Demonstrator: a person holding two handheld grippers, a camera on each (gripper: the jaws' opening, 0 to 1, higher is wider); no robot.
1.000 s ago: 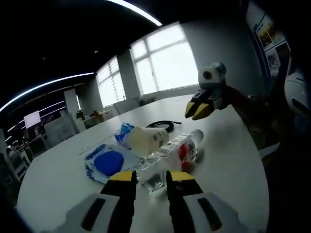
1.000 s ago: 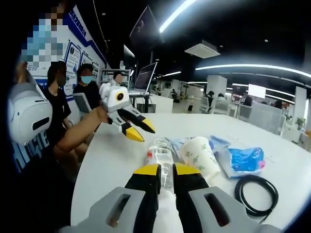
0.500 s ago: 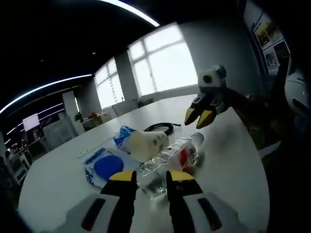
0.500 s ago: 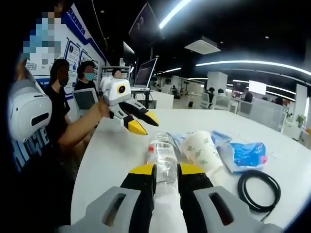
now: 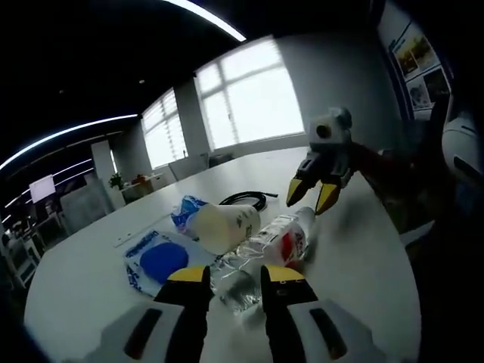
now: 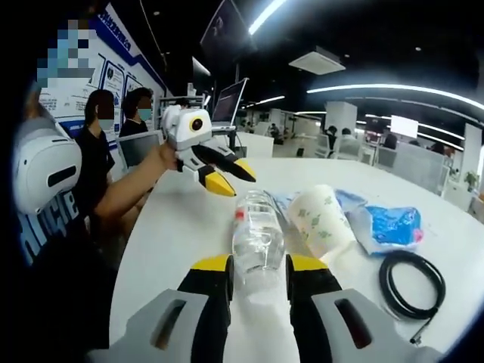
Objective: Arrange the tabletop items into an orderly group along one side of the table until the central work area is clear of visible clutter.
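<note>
Clutter ahead of both grippers, open table to the sides

The bottle (image 6: 257, 238) lies between the right gripper's (image 6: 258, 266) parted jaws, the cup (image 6: 318, 219) just beyond; the cable (image 6: 412, 283) blocks its right, while bare table (image 6: 170, 227) opens to its left.

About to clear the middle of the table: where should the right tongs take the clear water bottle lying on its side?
Grip the water bottle across its round mid-body, coming along the table from its base end, where the right tongs are already open and lined up. It lies flat, cap pointing away, with the paper cup close beside it.
</note>
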